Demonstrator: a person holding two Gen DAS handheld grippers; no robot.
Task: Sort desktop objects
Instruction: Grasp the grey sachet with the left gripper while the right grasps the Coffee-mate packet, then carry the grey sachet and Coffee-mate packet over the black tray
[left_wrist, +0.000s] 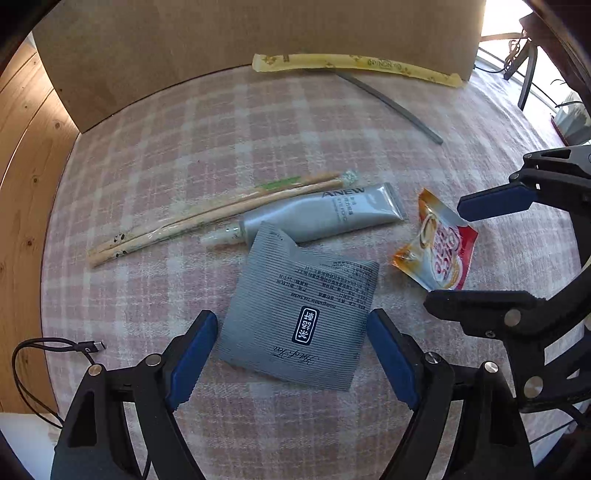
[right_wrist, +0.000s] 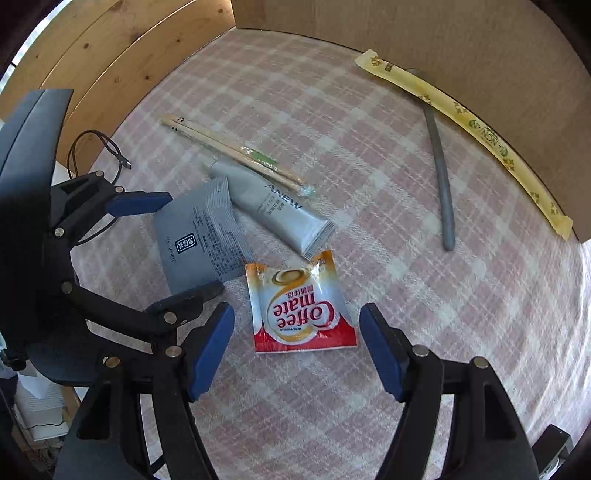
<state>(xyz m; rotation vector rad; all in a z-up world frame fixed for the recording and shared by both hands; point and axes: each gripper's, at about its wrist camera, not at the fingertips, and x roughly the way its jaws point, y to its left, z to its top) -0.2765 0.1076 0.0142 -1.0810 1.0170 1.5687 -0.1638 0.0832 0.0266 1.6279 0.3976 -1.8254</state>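
Note:
My left gripper (left_wrist: 291, 328) is open, its blue pads on either side of a grey tea sachet (left_wrist: 299, 317) lying flat on the checked cloth. My right gripper (right_wrist: 297, 321) is open around a red and white Coffee mate sachet (right_wrist: 301, 310). The tea sachet (right_wrist: 201, 240) also shows in the right wrist view, between the left gripper's fingers (right_wrist: 142, 203). The Coffee mate sachet (left_wrist: 439, 247) and the right gripper's fingers (left_wrist: 495, 203) show in the left wrist view. A grey ANEW tube (left_wrist: 325, 216) (right_wrist: 275, 206) lies partly under the tea sachet. Wrapped chopsticks (left_wrist: 207, 218) (right_wrist: 229, 147) lie beside the tube.
A yellow wrapped stick (left_wrist: 358, 66) (right_wrist: 476, 136) lies along a cardboard wall (left_wrist: 221, 33) at the back. A grey rod (left_wrist: 391, 105) (right_wrist: 441, 177) lies in front of it. A black USB cable (left_wrist: 55, 350) (right_wrist: 107, 151) hangs at the table's left edge, by wooden panelling (left_wrist: 22, 166).

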